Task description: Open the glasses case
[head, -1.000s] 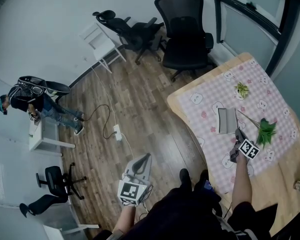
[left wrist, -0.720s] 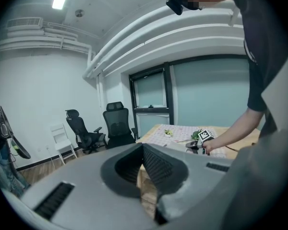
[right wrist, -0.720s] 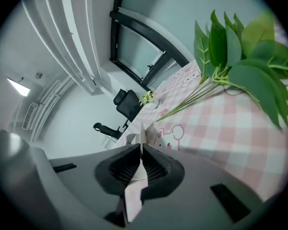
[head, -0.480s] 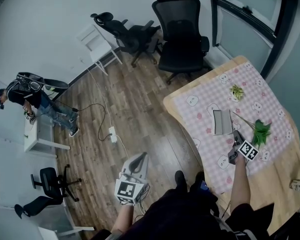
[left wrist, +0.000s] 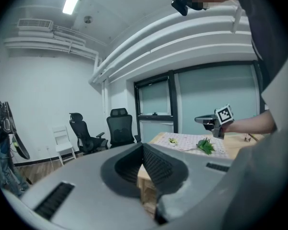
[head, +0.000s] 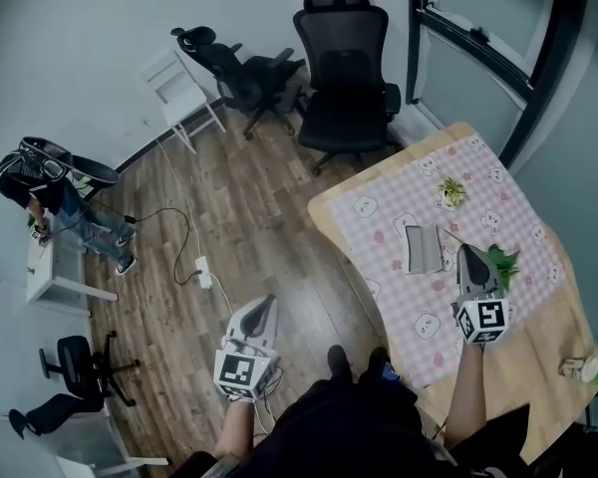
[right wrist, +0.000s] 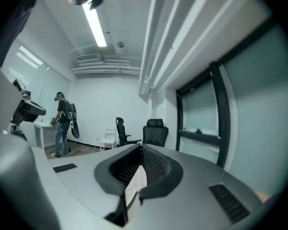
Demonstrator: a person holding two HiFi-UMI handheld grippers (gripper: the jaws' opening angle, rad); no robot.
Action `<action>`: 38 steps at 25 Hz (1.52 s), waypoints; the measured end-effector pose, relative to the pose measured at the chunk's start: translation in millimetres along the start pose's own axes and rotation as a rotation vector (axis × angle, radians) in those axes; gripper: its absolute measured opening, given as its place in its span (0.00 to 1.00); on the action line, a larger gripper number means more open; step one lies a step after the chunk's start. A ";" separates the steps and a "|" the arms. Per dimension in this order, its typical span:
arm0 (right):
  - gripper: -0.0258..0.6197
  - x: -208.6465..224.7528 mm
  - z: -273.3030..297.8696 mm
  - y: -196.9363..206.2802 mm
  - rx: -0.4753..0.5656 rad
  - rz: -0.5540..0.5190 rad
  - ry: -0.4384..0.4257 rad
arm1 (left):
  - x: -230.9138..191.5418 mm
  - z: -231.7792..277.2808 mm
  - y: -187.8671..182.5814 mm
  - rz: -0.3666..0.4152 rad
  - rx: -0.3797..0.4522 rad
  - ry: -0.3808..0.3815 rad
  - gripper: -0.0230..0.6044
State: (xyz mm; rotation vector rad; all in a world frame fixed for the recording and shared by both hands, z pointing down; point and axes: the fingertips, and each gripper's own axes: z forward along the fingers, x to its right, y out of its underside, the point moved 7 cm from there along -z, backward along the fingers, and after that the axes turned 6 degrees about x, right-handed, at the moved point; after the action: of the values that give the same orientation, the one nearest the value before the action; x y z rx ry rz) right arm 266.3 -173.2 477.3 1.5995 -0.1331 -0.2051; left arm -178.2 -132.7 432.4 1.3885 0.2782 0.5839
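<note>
Jaws on the right gripper (right wrist: 140, 148) are pressed together with nothing between them, and those on the left gripper (left wrist: 143, 145) meet at the tips the same way, also empty. In the head view the right gripper (head: 466, 251) hangs above the table (head: 331, 205), pointing roughly level, just beside the glasses case (head: 420, 249). The case lies flat on the pink checked cloth (head: 379, 217); from overhead I cannot tell whether its lid is up or down. The left gripper (head: 269, 300) is well apart from all this, out over the wooden floor (head: 239, 217). The main risk, as I judge it, is going back down with the jaws closed. They could not take the lid and would only shove the case across the cloth, towards the table edge or into the green sprig (head: 500, 262) lying near it. With the left gripper so far off, nothing steadies the case, so a one-sided pry could slide or flip it. A sweep of the raised gripper could also drag the sprig. Compared with a second ago, the right gripper has risen from low on the cloth beside the sprig and has rolled, so its marker cube (head: 481, 320) faces the camera differently and shows larger. The left gripper has hardly shifted, and the case sits where it was between the two plants.
</note>
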 end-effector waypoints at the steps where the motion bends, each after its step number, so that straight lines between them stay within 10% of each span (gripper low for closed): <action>1: 0.07 -15.4 -1.7 -17.4 0.035 -0.057 -0.017 | -0.5 0.8 -0.4 -0.002 0.004 -0.004 0.03; 9: 0.07 -87.4 -26.8 -65.8 0.154 -0.166 -0.026 | -14.0 -4.4 0.4 -0.015 0.015 -0.053 0.03; 38: 0.07 -106.9 -28.3 -70.4 0.126 -0.157 -0.046 | -28.8 -9.1 6.8 -0.019 0.017 -0.035 0.03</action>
State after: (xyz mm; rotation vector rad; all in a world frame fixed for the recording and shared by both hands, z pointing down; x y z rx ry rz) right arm 165.1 -120.0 413.1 1.7322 -0.0560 -0.3612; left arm -208.2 -140.1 433.1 1.4101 0.2683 0.5419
